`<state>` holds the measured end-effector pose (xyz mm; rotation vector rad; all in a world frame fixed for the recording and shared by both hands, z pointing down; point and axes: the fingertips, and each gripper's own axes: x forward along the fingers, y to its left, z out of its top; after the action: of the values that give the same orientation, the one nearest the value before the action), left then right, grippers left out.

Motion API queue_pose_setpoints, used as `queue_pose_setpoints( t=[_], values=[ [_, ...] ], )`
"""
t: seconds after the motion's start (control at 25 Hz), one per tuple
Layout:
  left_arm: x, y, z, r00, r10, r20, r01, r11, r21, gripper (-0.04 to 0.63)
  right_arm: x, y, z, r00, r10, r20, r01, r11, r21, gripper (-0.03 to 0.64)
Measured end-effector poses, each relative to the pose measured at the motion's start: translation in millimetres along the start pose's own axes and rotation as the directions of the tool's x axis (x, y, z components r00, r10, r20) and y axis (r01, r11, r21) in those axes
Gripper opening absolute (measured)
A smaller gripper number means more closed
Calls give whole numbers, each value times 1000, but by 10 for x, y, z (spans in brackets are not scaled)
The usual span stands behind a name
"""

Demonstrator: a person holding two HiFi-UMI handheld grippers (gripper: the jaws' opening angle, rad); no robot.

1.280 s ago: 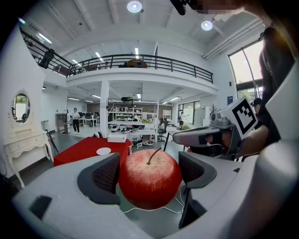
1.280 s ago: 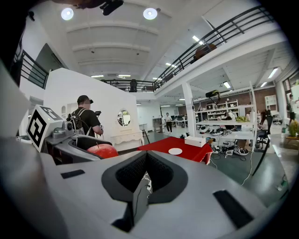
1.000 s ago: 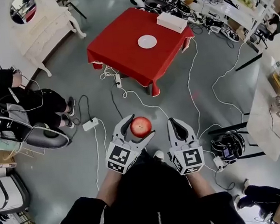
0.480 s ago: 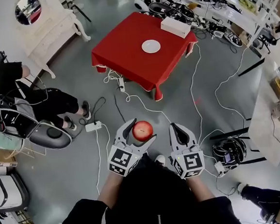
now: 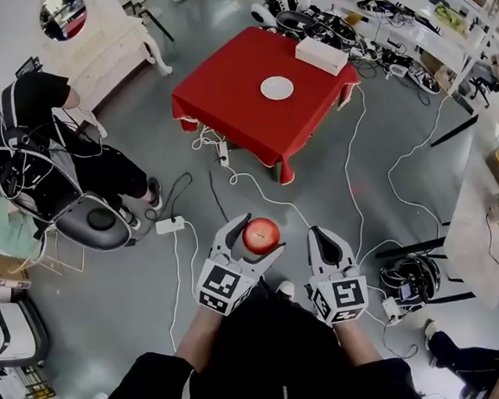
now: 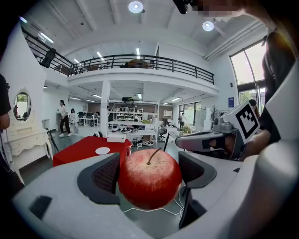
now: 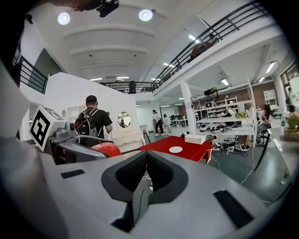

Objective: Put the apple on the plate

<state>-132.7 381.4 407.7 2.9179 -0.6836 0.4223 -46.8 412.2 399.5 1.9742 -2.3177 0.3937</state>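
A red apple [image 5: 260,235] with its stem up is held between the jaws of my left gripper [image 5: 251,238], which is shut on it; in the left gripper view the apple [image 6: 149,178] fills the middle. My right gripper [image 5: 324,243] rides beside it to the right, shut with nothing in it, its pads meeting in the right gripper view [image 7: 145,173]. A small white plate [image 5: 277,88] lies on a red-clothed table [image 5: 233,109] far ahead across the floor. The same plate [image 6: 102,151] [image 7: 175,149] shows small in both gripper views.
A white box [image 5: 321,55] sits on the table's far corner. Cables and a power strip [image 5: 168,225] trail over the grey floor between me and the table. A person with a backpack [image 5: 41,143] stands by a chair at left. Benches and a helmet [image 5: 405,263] line the right.
Both grippers, the apple still held in the left, have travelled forward; the table sits slightly nearer and further right in view. The person at left has stood up from the chair.
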Motion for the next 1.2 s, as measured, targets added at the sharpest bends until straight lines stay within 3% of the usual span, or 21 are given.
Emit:
queue_pose_setpoints(
  t=[0.6, 1.2],
  values=[
    [118, 33, 27, 1000, -3, -6, 3, 1000, 11, 397, 10, -138, -54, 1000, -4, -19, 4, 1000, 24, 12],
    [1047, 1017, 176, 999, -37, -8, 37, 999, -25, 397, 1237, -657, 184, 999, -2, -55, 3, 1000, 4, 12]
  ],
)
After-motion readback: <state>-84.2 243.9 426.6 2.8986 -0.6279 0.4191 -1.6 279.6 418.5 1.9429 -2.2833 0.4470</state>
